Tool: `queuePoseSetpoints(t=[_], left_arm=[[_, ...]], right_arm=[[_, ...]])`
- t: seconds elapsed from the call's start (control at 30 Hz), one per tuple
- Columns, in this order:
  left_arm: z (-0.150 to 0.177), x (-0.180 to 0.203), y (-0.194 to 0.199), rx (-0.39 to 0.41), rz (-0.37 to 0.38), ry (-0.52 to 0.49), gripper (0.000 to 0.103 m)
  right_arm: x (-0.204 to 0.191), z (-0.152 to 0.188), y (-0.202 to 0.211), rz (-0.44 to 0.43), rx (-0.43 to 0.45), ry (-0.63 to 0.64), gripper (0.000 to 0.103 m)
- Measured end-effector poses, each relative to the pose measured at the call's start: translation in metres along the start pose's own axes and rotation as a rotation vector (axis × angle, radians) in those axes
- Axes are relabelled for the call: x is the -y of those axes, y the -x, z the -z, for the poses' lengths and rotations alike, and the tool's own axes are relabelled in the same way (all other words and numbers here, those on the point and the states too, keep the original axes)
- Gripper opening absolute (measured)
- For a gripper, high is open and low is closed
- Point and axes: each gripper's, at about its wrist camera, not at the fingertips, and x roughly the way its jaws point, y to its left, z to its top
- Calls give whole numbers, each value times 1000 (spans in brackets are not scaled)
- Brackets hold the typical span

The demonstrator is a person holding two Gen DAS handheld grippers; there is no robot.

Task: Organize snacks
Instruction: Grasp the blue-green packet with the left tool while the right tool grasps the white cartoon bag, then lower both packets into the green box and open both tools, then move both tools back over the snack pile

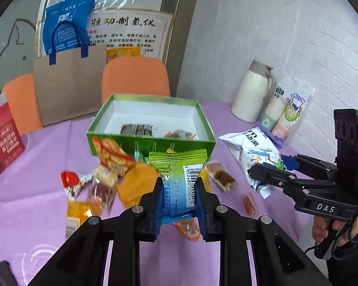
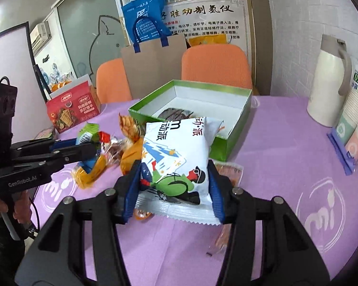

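left gripper [image 1: 179,190] clamps a green snack packet [image 1: 179,181]; right gripper [image 2: 174,188] clamps a white snack bag [image 2: 176,164].

Office or clinic meeting room, wall posters [image 2: 202,21], orange chairs [image 2: 214,64], frosted glass partition [image 2: 83,31], air conditioner [image 2: 41,35]

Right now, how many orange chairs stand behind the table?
2: one chair behind the green box, the other further left, partly hidden by the paper bag. More may be hidden.

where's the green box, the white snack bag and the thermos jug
green box [image 2: 236,128], right wrist view, its right outer wall
white snack bag [image 2: 176,157], right wrist view, middle of its printed front
thermos jug [image 1: 250,93], left wrist view, its white body
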Motion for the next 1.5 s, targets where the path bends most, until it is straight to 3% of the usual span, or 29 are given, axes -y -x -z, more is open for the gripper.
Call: queuePoseSetpoints(t=[0.13, 0.33, 0.7, 0.77, 0.8, 0.83, 0.87, 0.9, 1.13, 1.5], left_arm=[[-44, -5, -21, 22, -28, 5, 24], [-91, -36, -88, -21, -65, 86, 24], [-113, -72, -188, -119, -91, 133, 24], [-114, -75, -197, -127, -91, 130, 28], [-113, -76, -199, -132, -89, 131, 45], [-112, -78, -202, -147, -101, 135, 78], [-110, -81, -202, -146, -134, 147, 90], [-109, -81, -199, -122, -149, 154, 95], [-104, -84, -169, -73, -141, 189, 95], [-81, -28, -69, -10, -172, 96, 95]], right_arm=[[15, -31, -27, 23, 16, -12, 53], [39, -60, -82, 53, -7, -17, 53], [73, -73, -184, 57, -108, -21, 54], [72, -74, -196, 53, -105, 5, 56], [71, -74, -198, 58, -105, 19, 66], [71, -76, -197, 64, -93, 26, 75], [72, -77, -193, 77, -66, 28, 87], [73, -78, -187, 96, -34, 33, 91], [80, -85, -138, 100, 26, -4, 91], [47, -63, -21, 140, 100, -47, 94]])
